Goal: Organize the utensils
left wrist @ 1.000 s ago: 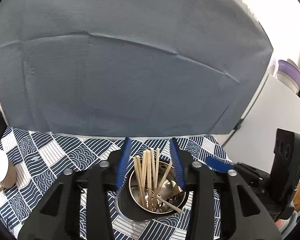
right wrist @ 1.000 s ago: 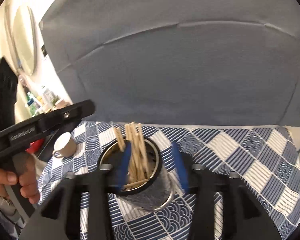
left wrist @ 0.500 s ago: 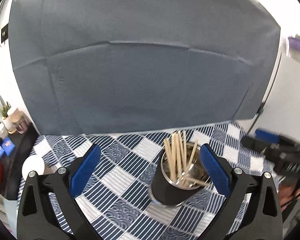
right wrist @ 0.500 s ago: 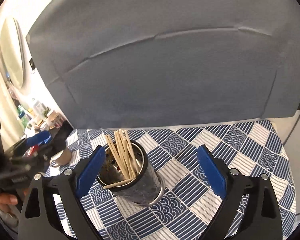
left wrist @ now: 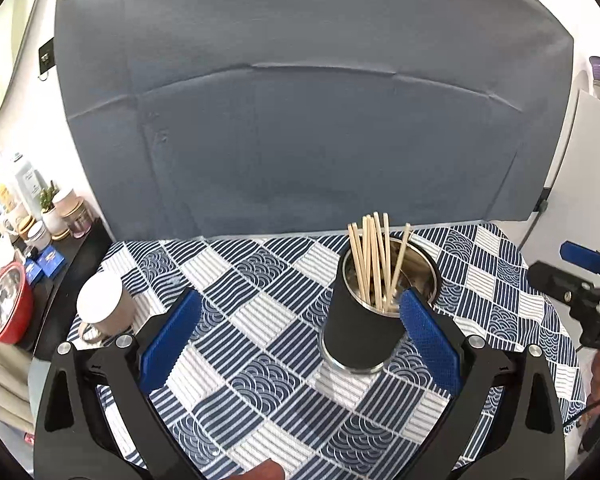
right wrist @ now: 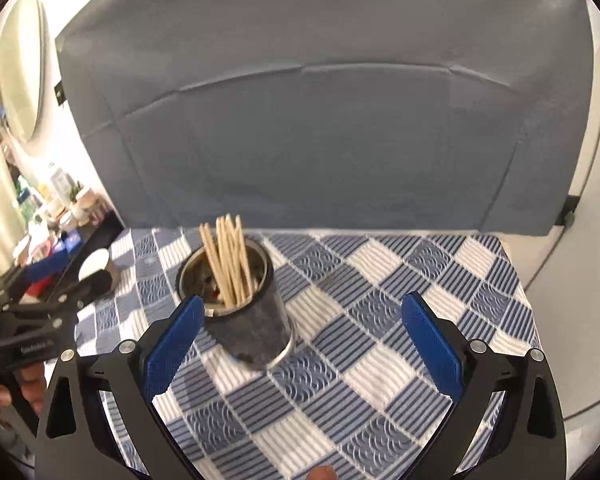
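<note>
A big grey sheet [left wrist: 312,128], with creases, hangs ahead of the fingers and fills most of both views. Behind it the wall [left wrist: 16,120] is white. Below the fingers lies a tablecloth [left wrist: 268,308] in blue and white squares. To the left of the fingers a dark shelf [left wrist: 70,264] carries small pots and jars. Light is bright and even.

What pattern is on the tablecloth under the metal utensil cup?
Navy-and-white checks of stripes and wave arcs on the tablecloth, clearest in the left wrist view.
</note>
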